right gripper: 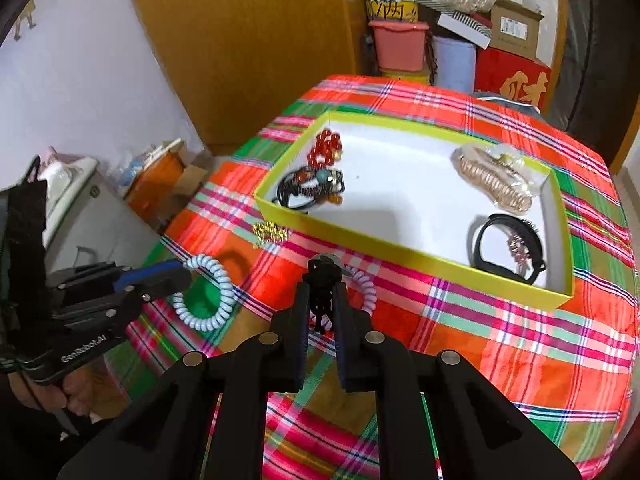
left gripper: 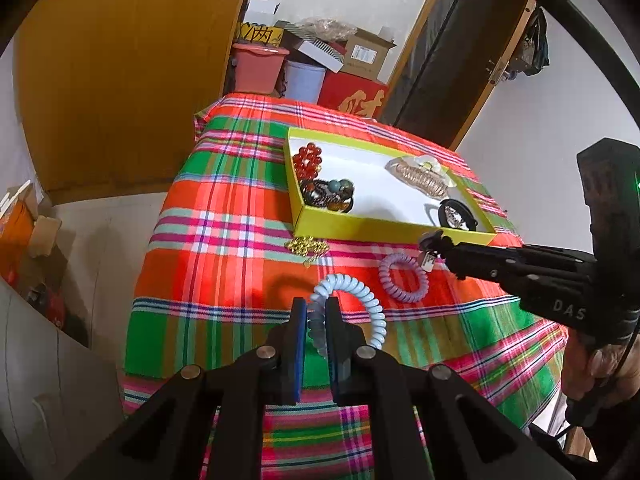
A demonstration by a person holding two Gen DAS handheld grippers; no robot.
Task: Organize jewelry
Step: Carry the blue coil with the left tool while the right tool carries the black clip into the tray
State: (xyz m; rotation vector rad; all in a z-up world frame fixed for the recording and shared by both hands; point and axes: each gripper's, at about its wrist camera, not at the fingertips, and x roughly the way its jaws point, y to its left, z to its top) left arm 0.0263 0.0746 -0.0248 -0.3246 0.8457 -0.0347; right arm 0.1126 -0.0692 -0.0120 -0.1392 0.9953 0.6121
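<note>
Plaid-covered worktop (right gripper: 520,360): left gripper (left gripper: 316,312) jaws pinch the blue coil tie (left gripper: 360,292), right gripper (right gripper: 322,300) jaws pinch a black clip (right gripper: 320,276) above the lilac tie (left gripper: 402,278). Both sit near the yellow tray (right gripper: 400,254), probably bound for its bare white middle.

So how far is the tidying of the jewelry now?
Partly done. The yellow box already holds a red bead bracelet, a dark beaded bunch, a gold clip and a black band. In hand: the left gripper is shut on the pale blue coil tie, the right gripper on a small black clip. Left on the cloth: the lilac coil tie and gold beads.
</note>
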